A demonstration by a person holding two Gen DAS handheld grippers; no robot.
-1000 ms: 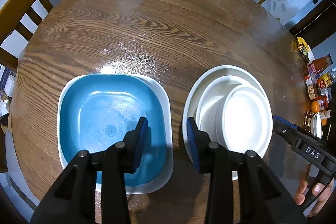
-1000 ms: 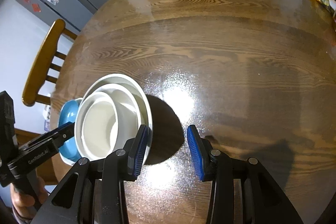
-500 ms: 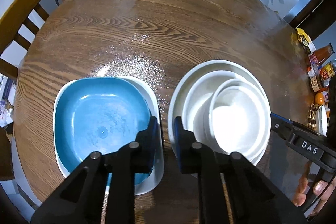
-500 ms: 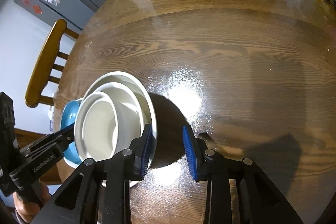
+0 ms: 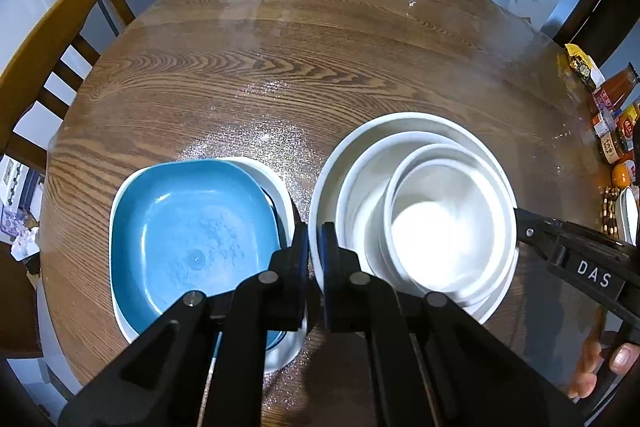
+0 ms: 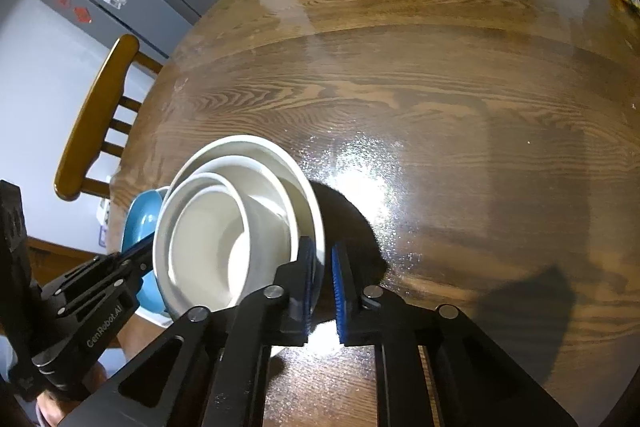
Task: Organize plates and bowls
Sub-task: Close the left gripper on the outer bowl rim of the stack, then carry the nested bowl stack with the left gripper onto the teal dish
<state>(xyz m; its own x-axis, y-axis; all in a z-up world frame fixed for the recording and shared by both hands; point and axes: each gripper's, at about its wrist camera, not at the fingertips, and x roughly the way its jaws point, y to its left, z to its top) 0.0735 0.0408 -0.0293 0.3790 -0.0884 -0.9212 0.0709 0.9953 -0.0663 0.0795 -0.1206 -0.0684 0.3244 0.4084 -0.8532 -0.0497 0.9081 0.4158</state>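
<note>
Two sets of jaws have just been closing at once, and both stood wide a moment ago. Your left gripper (image 5: 315,247) is now sitting with its pads almost together, down in the narrow gap just left of the white bowl stack (image 5: 448,227). Whether they are nipping that stack's outer rim or nothing at all, you cannot tell from here. Your right gripper (image 6: 322,279) is straddling the opposite side of the same stack, one pad inside the large outer bowl (image 6: 248,143) and one outside. Its jaws are standing narrow around the rim, so it looks to be pinching it. The stack itself is resting on the wooden table (image 5: 320,47) with two smaller bowls nested inside the big one. Just left of it the blue plate (image 5: 188,227) is lying on a white square plate (image 5: 276,179), close to the stack but apart from it. You are probably taking hold of the nested bowls to shift them as one. Be aware that a single thin rim pinch is carrying a heavy, slippery load, so the stack may be tipping toward your left gripper once you start lifting.
</note>
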